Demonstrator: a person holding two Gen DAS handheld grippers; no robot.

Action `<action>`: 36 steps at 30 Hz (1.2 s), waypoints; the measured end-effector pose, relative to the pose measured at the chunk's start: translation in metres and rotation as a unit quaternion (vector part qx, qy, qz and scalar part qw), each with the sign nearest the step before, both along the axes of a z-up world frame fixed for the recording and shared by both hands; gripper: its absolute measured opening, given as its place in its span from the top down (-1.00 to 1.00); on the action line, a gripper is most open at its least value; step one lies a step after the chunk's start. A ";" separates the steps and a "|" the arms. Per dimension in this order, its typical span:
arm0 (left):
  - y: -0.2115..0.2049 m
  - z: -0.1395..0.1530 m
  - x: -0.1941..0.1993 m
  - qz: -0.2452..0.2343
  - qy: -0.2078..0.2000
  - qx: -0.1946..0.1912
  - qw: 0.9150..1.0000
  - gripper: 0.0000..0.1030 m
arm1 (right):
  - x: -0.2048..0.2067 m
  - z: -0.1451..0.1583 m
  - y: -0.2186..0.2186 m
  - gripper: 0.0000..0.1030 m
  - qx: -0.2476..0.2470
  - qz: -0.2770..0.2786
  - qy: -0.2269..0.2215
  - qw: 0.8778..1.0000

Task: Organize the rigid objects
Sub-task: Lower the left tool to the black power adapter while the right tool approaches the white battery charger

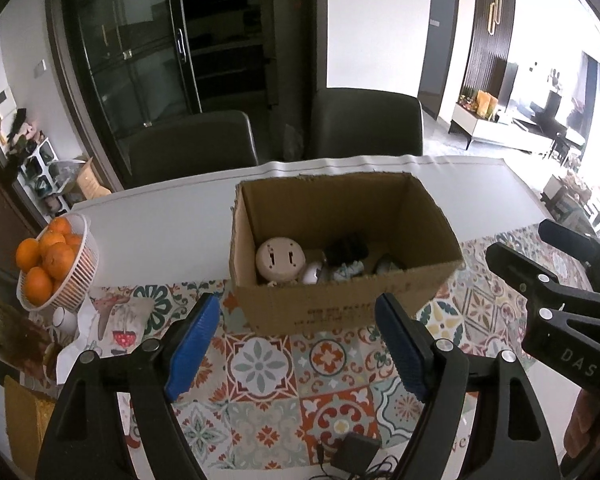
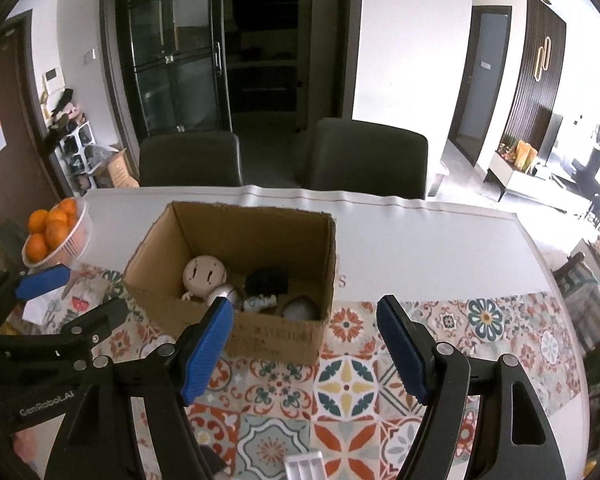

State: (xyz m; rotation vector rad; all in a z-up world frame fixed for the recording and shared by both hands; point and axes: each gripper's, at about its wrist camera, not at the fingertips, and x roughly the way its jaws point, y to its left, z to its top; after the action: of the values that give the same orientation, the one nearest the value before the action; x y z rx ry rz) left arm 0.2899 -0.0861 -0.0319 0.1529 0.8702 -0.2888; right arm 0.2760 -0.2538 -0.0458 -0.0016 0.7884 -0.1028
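Observation:
An open cardboard box (image 1: 340,304) (image 2: 272,336) stands on the patterned tablecloth. Inside lie a round beige device (image 1: 280,260) (image 2: 204,274), a black object (image 1: 346,250) (image 2: 268,280), a small white-blue item (image 1: 348,270) (image 2: 260,302) and a grey rounded object (image 2: 298,308). My left gripper (image 1: 298,344) is open and empty, just in front of the box. My right gripper (image 2: 306,350) is open and empty, near the box's front right corner. A black adapter with cable (image 1: 356,456) lies at the near edge. A white ribbed plastic piece (image 2: 304,466) lies below my right gripper.
A white basket of oranges (image 1: 60,264) (image 2: 56,232) stands at the table's left, with a printed cloth bag (image 1: 120,320) beside it. Two dark chairs (image 1: 192,144) (image 2: 368,156) stand behind the table. The right gripper shows in the left wrist view (image 1: 560,280).

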 end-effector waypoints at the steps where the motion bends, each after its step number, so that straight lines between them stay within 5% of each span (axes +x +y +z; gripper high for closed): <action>1: 0.000 -0.001 -0.003 -0.001 0.002 0.001 1.000 -0.55 | -0.004 -0.001 0.001 -0.46 -0.001 0.001 0.000 1.000; 36: -0.007 -0.075 -0.065 -0.061 0.100 0.040 0.992 -0.55 | -0.067 -0.082 0.005 -0.46 0.026 0.008 0.102 0.994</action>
State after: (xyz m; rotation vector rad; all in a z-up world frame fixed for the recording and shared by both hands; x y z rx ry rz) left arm 0.2246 -0.0935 -0.1066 0.2553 1.0744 -0.3877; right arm 0.2093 -0.2484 -0.1279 0.0318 0.9960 -0.0673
